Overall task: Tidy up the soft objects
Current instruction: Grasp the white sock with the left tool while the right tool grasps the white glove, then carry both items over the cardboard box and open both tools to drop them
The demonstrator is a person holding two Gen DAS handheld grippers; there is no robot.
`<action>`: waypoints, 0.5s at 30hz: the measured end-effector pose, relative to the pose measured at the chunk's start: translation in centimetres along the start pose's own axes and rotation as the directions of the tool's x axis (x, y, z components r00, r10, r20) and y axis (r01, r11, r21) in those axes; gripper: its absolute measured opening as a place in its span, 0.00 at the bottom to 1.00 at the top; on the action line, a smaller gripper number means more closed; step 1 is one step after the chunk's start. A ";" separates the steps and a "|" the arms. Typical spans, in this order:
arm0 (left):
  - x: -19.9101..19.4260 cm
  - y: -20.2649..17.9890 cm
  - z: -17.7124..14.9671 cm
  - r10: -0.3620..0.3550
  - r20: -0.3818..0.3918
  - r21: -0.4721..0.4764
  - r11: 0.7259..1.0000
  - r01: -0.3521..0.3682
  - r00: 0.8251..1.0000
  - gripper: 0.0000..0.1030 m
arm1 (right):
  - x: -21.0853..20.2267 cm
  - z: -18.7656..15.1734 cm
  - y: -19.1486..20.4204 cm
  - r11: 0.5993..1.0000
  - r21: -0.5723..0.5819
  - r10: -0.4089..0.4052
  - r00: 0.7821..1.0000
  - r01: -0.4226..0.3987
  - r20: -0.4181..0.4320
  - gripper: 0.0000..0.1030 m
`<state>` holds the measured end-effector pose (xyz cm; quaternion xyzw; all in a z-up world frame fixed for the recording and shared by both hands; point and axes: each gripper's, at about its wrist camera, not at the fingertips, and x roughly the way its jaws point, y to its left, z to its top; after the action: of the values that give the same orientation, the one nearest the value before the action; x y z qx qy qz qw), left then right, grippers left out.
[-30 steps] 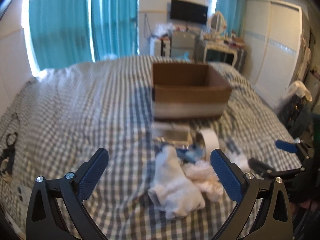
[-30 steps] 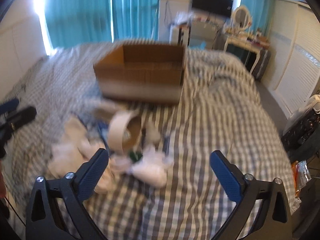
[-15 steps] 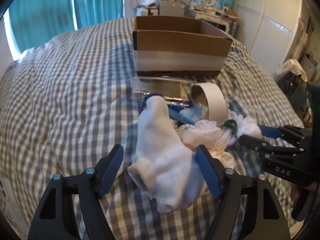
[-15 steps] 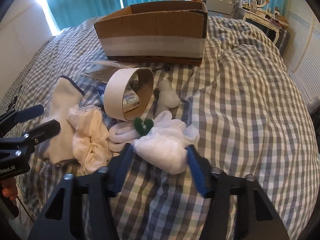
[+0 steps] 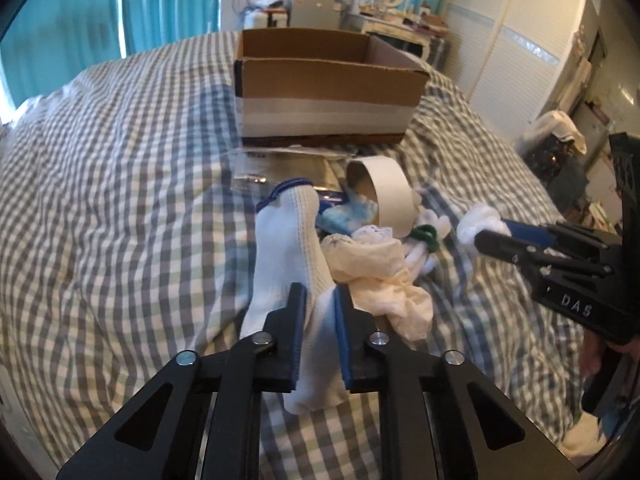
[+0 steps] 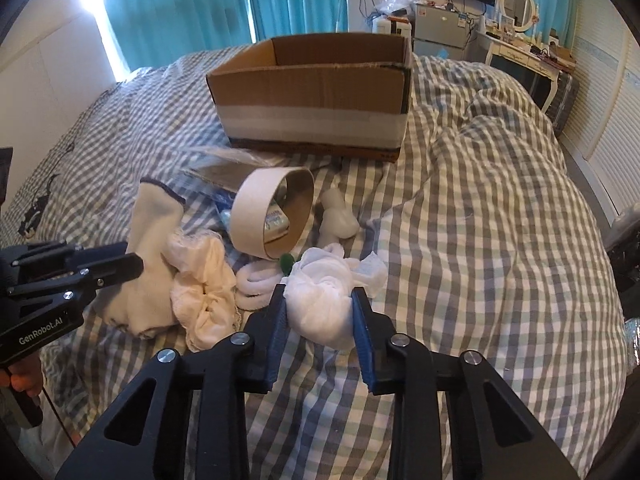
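A heap of soft things lies on the checked bed in front of an open cardboard box (image 5: 324, 92) (image 6: 316, 100). My left gripper (image 5: 320, 300) is shut on a white knit glove with a blue cuff (image 5: 288, 248) (image 6: 152, 240). My right gripper (image 6: 320, 300) is shut on a bundle of white gauzy cloth (image 6: 324, 292) (image 5: 480, 220). A cream lace cloth (image 5: 376, 268) (image 6: 204, 280) lies between them, beside a white coiled cord with a green tie (image 6: 260, 284).
A cardboard tape ring (image 5: 384, 196) (image 6: 272, 212) stands in the heap with a small packet inside. A clear plastic bag (image 5: 284, 168) lies before the box. A small white soft piece (image 6: 338, 216) lies right of the ring. Wardrobe and dresser stand far right.
Both grippers moved forward and down to the heap, then closed: the left on the white glove, the right on the gauzy cloth bundle.
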<state>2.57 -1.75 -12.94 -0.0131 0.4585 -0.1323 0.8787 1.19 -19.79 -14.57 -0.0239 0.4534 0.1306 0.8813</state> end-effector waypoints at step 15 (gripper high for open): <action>-4.6 0.0 3.2 0.018 0.135 0.032 0.999 -0.023 0.991 0.06 | -3.9 1.6 -0.6 1.000 0.027 0.013 0.994 -0.016 0.107 0.29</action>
<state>2.66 -0.99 -7.43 -0.0026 0.3958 -0.1298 0.9091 0.44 -20.93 -10.59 -0.0012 0.4075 0.1318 0.9037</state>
